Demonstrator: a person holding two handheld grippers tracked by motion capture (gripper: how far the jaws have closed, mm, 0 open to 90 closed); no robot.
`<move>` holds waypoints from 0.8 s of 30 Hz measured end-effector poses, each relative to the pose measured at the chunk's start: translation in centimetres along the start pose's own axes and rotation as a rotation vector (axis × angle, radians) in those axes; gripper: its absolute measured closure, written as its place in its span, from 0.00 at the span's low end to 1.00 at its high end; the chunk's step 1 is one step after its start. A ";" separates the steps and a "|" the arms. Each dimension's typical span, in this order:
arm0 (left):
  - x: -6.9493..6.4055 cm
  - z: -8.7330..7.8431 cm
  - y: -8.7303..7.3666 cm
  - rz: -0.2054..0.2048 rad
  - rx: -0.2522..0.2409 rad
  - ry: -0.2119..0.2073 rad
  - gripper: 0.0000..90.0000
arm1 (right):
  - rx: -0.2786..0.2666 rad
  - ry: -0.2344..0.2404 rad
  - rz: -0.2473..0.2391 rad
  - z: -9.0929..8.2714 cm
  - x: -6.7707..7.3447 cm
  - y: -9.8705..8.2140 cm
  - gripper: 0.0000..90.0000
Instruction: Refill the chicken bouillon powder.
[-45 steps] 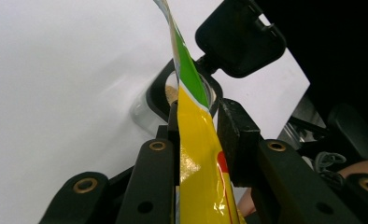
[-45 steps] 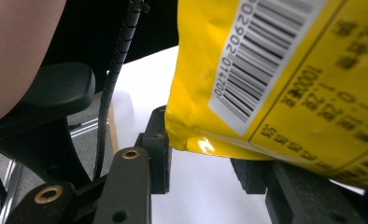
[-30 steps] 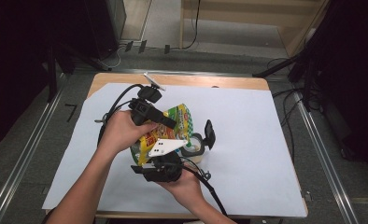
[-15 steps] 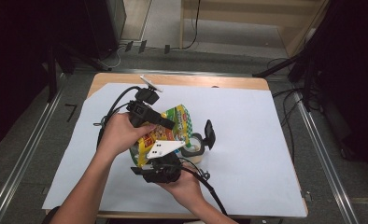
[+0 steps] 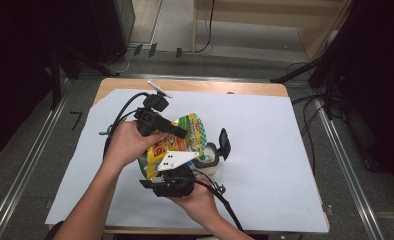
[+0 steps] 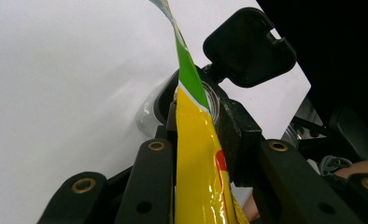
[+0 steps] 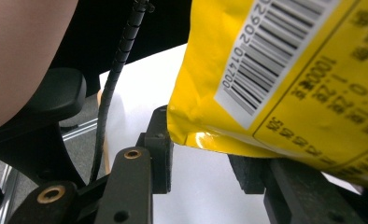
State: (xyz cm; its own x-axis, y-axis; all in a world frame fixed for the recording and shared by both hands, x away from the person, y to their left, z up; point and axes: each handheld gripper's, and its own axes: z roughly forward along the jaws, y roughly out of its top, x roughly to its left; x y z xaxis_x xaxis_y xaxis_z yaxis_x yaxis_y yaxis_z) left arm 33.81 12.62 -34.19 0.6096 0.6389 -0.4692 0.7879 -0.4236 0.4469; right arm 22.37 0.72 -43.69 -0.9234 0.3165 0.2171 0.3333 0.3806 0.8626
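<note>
Left gripper (image 6: 198, 140) clamps the yellow pouch (image 6: 196, 154), jaws just easing wider. Barcode (image 7: 271, 51) digits "02902 014700" sit above the right gripper (image 7: 205, 154), whose jaws stand apart.

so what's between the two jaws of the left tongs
In the left gripper view, the yellow and green snack bag stands edge-on between the jaws of the left tongs, which press on it. Beyond them sits a clear jar with a black flip lid.

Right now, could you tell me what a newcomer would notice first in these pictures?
A bright yellow snack bag stands out mid-table on the white sheet, pinched edge-on in the left gripper. Beside it sits a clear container with its black lid flipped open.
</note>
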 end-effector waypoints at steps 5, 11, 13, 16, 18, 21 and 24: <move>-0.3 -0.2 0.0 0.002 -0.008 0.000 0.83 | -0.007 0.004 0.005 -0.1 0.1 0.2 0.72; -1.1 -0.3 0.0 0.024 -0.008 0.010 0.82 | -0.009 0.007 0.009 -0.1 0.3 0.2 0.73; -1.2 -0.3 0.0 0.030 -0.008 0.013 0.82 | -0.010 0.004 0.004 -0.1 0.3 0.2 0.74; -1.5 -0.3 0.0 0.035 -0.010 0.019 0.82 | -0.007 -0.001 -0.001 -0.1 0.3 0.1 0.74; -1.4 -0.2 0.1 0.035 -0.010 0.020 0.82 | -0.007 0.001 0.005 -0.2 0.3 0.1 0.74; -1.5 -0.3 0.1 0.038 -0.016 0.018 0.82 | -0.007 -0.001 0.006 -0.2 0.3 0.1 0.74; -1.6 -0.4 0.2 0.040 -0.029 0.016 0.81 | -0.016 -0.005 0.000 -0.4 0.3 0.2 0.74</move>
State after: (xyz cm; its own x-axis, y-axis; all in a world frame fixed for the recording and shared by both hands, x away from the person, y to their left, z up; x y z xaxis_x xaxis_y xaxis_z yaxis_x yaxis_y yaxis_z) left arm 32.92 11.82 -33.04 0.6392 0.6317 -0.4387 0.7598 -0.4306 0.4871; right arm 22.08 0.60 -43.26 -0.9226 0.3205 0.2149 0.3299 0.3665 0.8700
